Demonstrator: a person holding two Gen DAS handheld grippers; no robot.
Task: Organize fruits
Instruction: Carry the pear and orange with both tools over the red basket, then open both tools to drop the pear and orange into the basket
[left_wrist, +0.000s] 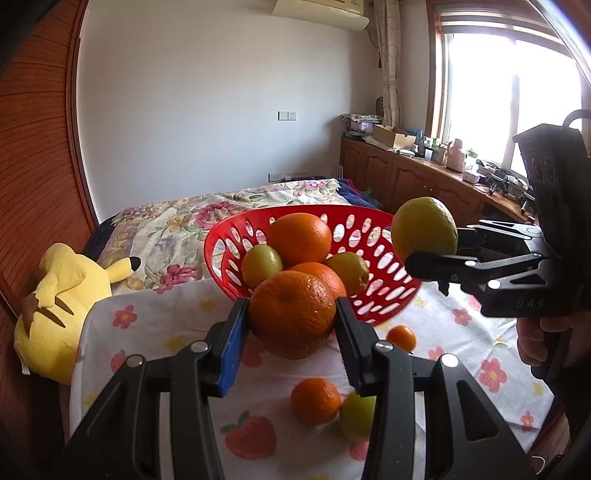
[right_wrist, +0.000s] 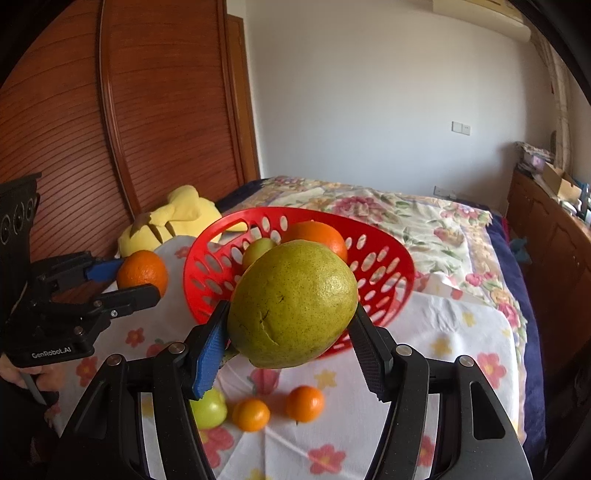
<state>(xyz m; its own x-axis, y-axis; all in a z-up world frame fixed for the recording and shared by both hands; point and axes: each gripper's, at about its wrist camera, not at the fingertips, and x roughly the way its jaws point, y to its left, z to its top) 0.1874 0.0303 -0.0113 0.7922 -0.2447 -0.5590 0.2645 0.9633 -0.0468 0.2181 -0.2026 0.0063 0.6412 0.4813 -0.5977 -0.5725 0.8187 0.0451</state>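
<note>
White plastered wall (left_wrist: 207, 110), air conditioner (left_wrist: 321, 13) mounted high. Louvred wooden wardrobe doors (right_wrist: 74, 122) at one side. Bright window (left_wrist: 506, 99), curtain (left_wrist: 391, 62) drawn aside. Cluttered wooden cabinets (left_wrist: 399, 173) below. Bed (left_wrist: 207, 214) with floral cover.

Both grippers tilted down, L gripper (left_wrist: 291, 325) & R gripper (right_wrist: 291, 332) jaws clamped, loaded.

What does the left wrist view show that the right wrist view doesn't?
Left wrist only: the bright window and a lemon in the basket. Right wrist only: the scar on the green pear. Both: the red basket, the left hand-held gripper shut on an orange, the right hand-held gripper shut on the pear.
</note>
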